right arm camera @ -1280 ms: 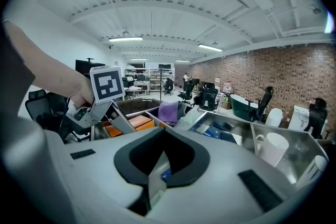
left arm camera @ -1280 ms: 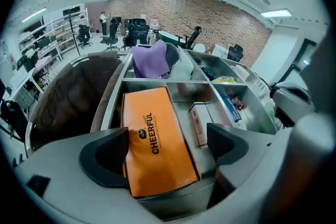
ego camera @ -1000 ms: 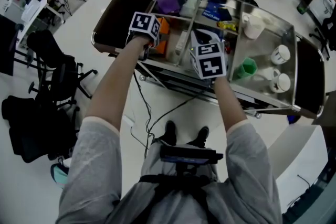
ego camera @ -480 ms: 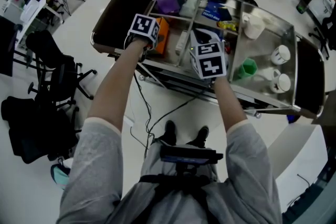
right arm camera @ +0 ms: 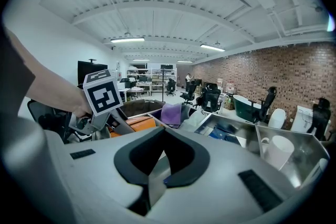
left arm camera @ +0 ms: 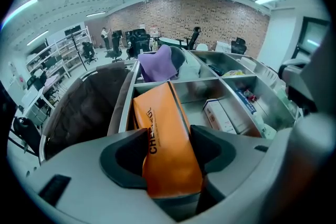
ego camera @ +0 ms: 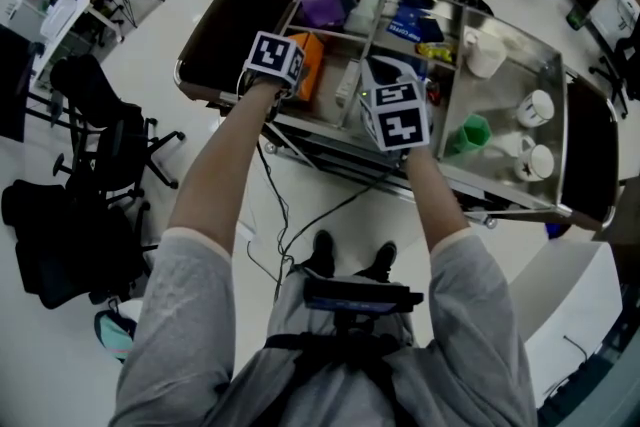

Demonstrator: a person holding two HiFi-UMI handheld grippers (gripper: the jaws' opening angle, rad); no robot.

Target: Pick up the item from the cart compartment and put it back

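Right, left gripper view first: the left gripper (left arm camera: 169, 157) has its fingers on either side of the orange pack (left arm camera: 160, 118). They have just been closing and now press on both flanks of it. The pack sits tilted over the compartment at the end of the cart (left arm camera: 124, 107), just beside the cart's dark end cover (left arm camera: 84, 107). I cannot tell whether its lower end rests on the compartment floor. A purple cloth (left arm camera: 157, 63) lies in the compartment behind it. A white box (left arm camera: 220, 115) lies in the next compartment along the cart.

Next, the right gripper view: the right gripper (right arm camera: 163, 136) has its fingers closed together with nothing between them. It hangs over the cart's near side. Beyond it I can see the left gripper's marker cube (right arm camera: 103, 93) next to the orange pack, and a white mug (right arm camera: 277, 150) further along the cart.

Last, the head view: both arms reach out over the cart's near rim, with the left at the orange pack's compartment and the right over the cart's middle. A green cup (ego camera: 468, 130) stands in the cart's other end section.
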